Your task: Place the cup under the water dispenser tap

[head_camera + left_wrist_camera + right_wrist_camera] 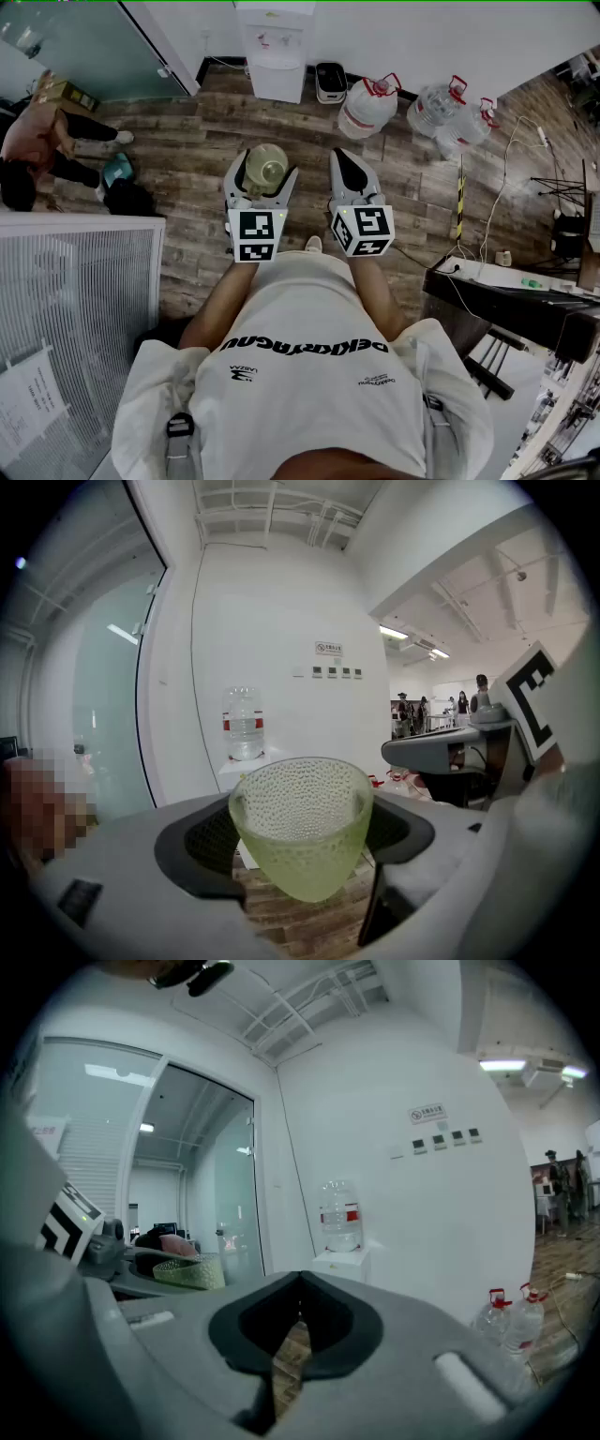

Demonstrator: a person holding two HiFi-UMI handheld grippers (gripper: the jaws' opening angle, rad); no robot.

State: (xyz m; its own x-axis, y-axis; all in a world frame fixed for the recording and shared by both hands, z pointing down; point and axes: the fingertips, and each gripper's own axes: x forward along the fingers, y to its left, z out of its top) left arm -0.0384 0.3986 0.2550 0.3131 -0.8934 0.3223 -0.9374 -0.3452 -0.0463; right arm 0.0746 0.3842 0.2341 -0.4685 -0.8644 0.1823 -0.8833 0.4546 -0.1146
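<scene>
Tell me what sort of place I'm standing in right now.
Most likely an office or lab workspace: a white floor-standing water dispenser stands against the wall, spare clear plastic water jugs sit on the wood-plank floor, and there is a frosted glass partition and a cable-strewn dark desk.

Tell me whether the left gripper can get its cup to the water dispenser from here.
Probably yes: the left gripper holds the cup, and only bare floor lies between it and the water dispenser ahead.
</scene>
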